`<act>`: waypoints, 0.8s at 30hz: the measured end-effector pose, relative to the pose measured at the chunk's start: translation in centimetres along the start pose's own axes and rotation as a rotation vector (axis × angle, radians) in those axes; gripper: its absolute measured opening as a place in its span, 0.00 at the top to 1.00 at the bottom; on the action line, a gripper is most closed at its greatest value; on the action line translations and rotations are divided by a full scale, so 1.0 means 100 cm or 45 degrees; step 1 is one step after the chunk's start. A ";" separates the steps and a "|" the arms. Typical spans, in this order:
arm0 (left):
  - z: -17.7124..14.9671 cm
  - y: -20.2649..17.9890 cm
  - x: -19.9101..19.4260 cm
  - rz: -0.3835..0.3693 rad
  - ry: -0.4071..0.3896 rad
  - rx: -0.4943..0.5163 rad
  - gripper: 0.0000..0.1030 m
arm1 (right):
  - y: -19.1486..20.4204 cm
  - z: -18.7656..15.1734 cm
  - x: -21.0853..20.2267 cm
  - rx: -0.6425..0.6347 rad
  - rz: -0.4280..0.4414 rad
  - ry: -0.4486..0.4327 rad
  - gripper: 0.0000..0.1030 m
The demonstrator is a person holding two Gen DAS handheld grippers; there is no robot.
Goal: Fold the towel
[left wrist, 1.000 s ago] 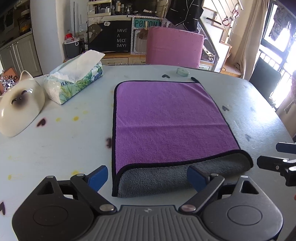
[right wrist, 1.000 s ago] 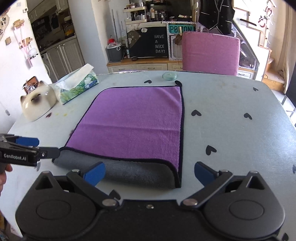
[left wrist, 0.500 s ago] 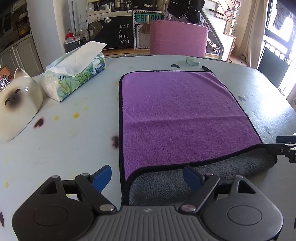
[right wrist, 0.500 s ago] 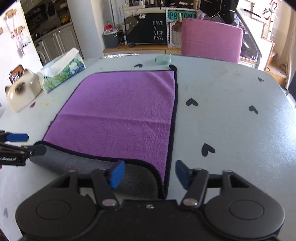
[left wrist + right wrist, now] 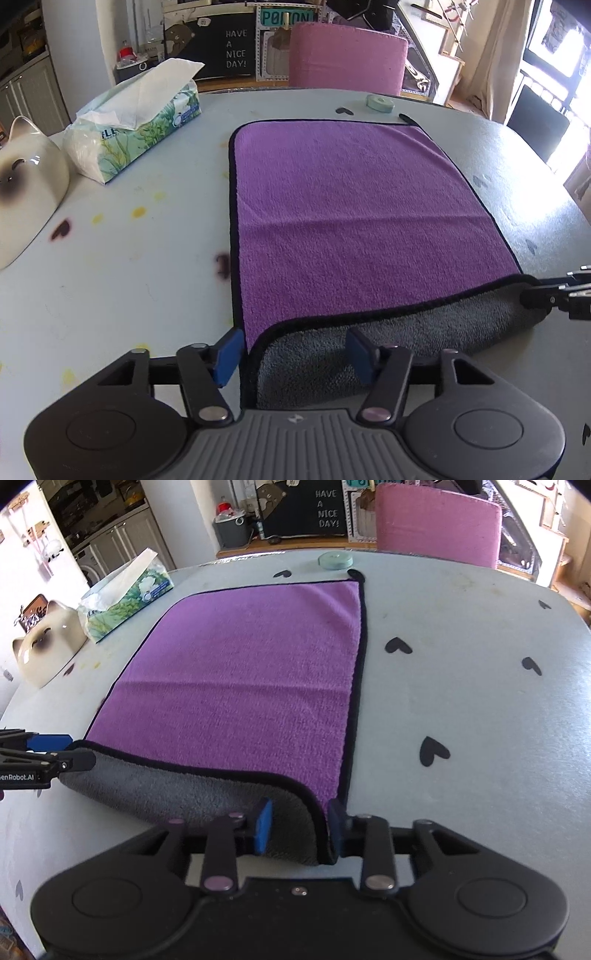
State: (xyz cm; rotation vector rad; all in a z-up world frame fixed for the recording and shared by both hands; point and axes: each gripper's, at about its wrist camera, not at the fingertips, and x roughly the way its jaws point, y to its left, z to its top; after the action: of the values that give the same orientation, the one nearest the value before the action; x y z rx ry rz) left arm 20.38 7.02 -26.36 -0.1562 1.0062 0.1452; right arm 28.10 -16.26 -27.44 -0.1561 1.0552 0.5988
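Two hand-held grippers work the near edge of a purple towel point(image 5: 362, 221) spread flat on a pale, heart-dotted table point(image 5: 461, 686), its near hem curled over to show the grey underside. A pink chair point(image 5: 347, 55) stands beyond the far edge; a tissue box point(image 5: 136, 125) and a cat-faced ceramic bowl point(image 5: 26, 184) sit well off to the left. The left gripper point(image 5: 291, 354) straddles the near-left corner with its jaws fairly wide, the blue pads on either side of the rolled hem and not yet pinching it. The right gripper point(image 5: 299, 825) stands at the near-right corner with jaws narrowed about the hem; whether the pads actually press the cloth cannot be told. The step in hand appears to be taking hold of both near corners. The next move likely calls for both grips to close firmly, then lift together and carry the near hem toward the far edge, keeping the corners level so the fold lands square.
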 end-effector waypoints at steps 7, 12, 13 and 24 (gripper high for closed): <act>-0.003 -0.001 -0.002 0.035 0.008 0.023 0.57 | 0.002 0.000 -0.003 -0.028 -0.008 -0.016 0.85; -0.003 -0.004 -0.001 0.085 0.039 0.073 0.77 | 0.004 -0.001 -0.006 -0.069 0.008 -0.013 0.94; -0.002 -0.005 -0.001 0.091 0.037 0.087 0.80 | 0.005 -0.001 -0.007 -0.078 0.008 -0.012 0.96; 0.031 -0.007 -0.022 0.160 -0.062 0.072 0.91 | -0.006 0.017 -0.028 -0.078 0.033 -0.135 0.96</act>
State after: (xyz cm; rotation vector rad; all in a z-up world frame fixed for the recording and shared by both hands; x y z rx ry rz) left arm 21.92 6.81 -22.85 -0.0373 0.9710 0.2335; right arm 28.72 -17.13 -24.30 -0.1628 0.9377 0.6560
